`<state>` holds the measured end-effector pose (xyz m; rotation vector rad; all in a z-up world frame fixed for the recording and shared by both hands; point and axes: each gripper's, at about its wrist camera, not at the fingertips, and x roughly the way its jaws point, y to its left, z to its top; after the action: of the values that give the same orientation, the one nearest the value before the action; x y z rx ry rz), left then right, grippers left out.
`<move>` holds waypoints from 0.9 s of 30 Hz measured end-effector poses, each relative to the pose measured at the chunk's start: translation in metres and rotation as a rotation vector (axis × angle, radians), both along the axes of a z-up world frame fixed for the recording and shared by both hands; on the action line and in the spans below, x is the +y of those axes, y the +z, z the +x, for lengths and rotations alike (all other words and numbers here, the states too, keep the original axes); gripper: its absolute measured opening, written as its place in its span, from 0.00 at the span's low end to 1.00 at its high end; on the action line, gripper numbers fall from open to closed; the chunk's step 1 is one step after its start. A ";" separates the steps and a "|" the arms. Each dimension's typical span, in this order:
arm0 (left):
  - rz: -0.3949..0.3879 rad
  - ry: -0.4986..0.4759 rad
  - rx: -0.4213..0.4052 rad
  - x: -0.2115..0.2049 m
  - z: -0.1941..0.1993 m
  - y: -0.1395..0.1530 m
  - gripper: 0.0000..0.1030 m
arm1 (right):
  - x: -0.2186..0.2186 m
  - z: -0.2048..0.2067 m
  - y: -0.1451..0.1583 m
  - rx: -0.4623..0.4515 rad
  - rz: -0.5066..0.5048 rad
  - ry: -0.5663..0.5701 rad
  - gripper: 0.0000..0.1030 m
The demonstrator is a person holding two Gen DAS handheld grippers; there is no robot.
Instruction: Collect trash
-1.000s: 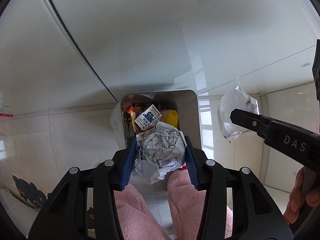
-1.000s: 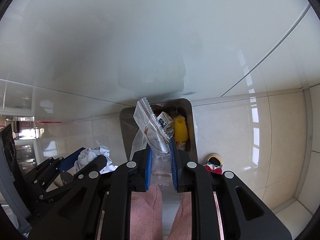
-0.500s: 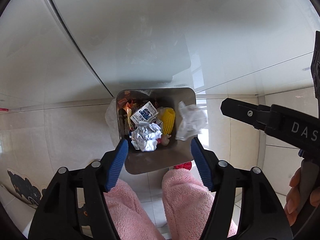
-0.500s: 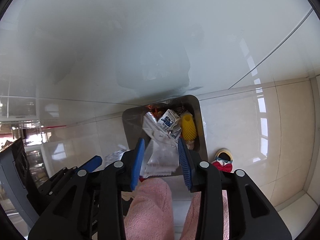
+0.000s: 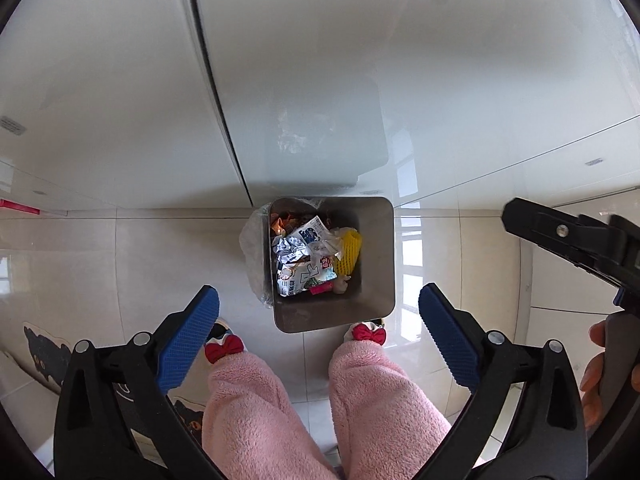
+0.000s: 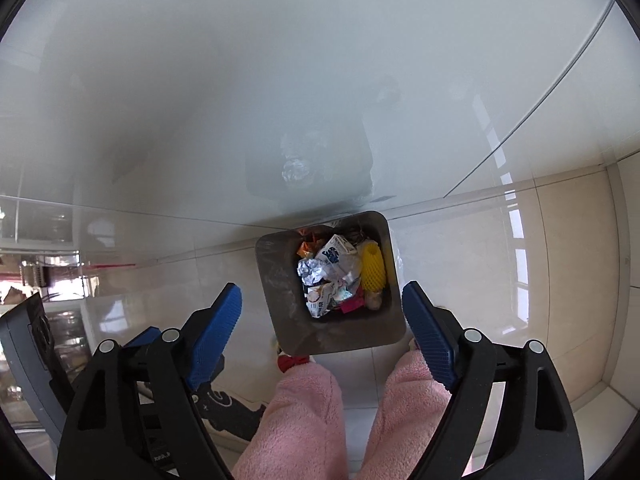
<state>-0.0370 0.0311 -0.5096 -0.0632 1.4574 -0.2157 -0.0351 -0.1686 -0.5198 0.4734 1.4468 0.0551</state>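
A square stainless-steel waste bin [image 5: 376, 256] is seen from directly above, standing on beige glossy floor tiles [image 5: 160, 264] against a white glossy cabinet front [image 5: 320, 80]. Inside it lie the collected items: a crumpled silver foil wrapper [image 6: 312, 272], a white and blue printed packet [image 5: 310, 234], a yellow foam fruit net [image 5: 348, 256] and a clear plastic bag [image 6: 348, 270]. The left gripper [image 5: 319, 344] is held above the bin with its blue ribbed pads [image 5: 188, 340] spread wide, nothing between them. The right gripper [image 6: 321, 332] is likewise spread and empty. Pink fleece trouser legs [image 5: 376, 408] and red bow slippers [image 5: 224, 350] appear below.
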 end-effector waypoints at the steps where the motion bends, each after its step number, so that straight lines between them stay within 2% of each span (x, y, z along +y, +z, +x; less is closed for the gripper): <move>1: -0.003 0.001 -0.015 0.002 0.001 0.013 0.92 | -0.002 -0.002 0.012 -0.012 -0.005 0.002 0.93; 2: -0.004 0.001 -0.031 0.003 0.001 0.027 0.92 | -0.006 -0.004 0.025 -0.033 -0.008 0.002 0.97; 10: 0.025 -0.033 -0.228 -0.003 0.003 0.165 0.92 | -0.031 -0.015 0.139 -0.179 -0.106 0.034 0.97; 15: 0.028 -0.013 -0.339 -0.002 0.005 0.241 0.92 | -0.041 -0.019 0.211 -0.281 -0.149 0.041 0.97; 21: 0.019 -0.012 -0.423 -0.008 0.007 0.309 0.92 | -0.048 -0.024 0.279 -0.337 -0.223 0.012 0.97; 27: 0.061 -0.010 -0.530 -0.014 0.008 0.376 0.92 | -0.055 -0.028 0.345 -0.410 -0.309 -0.030 0.97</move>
<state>-0.0294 0.0166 -0.1335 0.0490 0.9354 -0.1785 -0.0627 -0.2234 -0.1752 0.2129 1.0220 -0.0909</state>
